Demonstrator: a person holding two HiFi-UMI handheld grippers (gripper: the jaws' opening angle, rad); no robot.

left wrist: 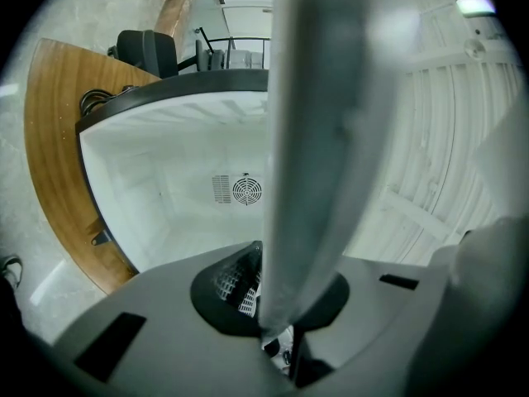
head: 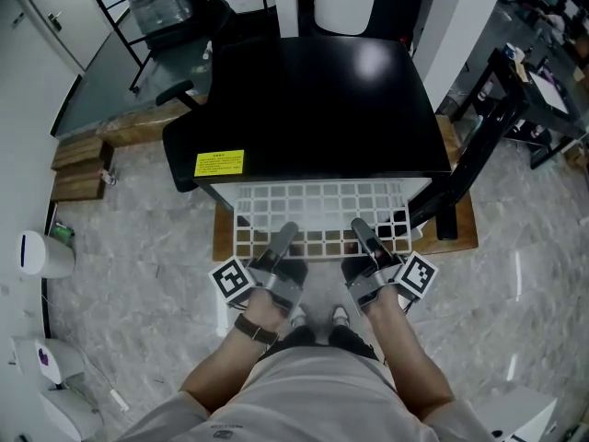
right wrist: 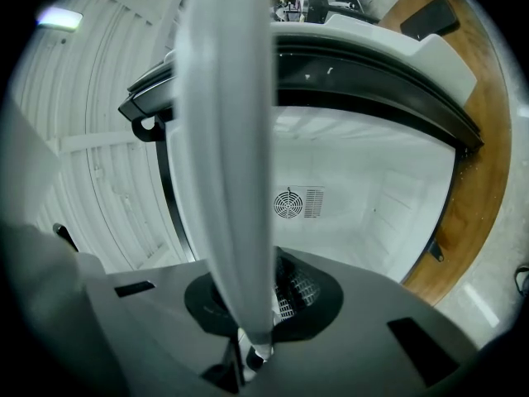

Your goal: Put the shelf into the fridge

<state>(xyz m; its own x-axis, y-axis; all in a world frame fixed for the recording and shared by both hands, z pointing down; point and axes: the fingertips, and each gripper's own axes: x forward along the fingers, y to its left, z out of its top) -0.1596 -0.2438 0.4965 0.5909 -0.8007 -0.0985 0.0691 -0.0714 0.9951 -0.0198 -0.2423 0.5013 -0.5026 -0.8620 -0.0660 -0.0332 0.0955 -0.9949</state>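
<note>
The white wire shelf (head: 322, 208) lies flat at centre frame in the head view. Its far edge is hidden under the top of the black mini fridge (head: 322, 99). The left tool (head: 284, 235) and right tool (head: 362, 229) each grip its near edge, closed narrow on the wire. The step looks best done by holding both tools level and pushing evenly, straight towards the rear fan grille (left wrist: 246, 190), so the shelf doesn't skew against the side walls.

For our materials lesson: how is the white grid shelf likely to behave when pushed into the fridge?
Probably stiff: the shelf lies flat, without sag, gripped at its near edge by the left gripper and right gripper. Likely light for its size, being an open grid. It might jam if one side leads.
</note>
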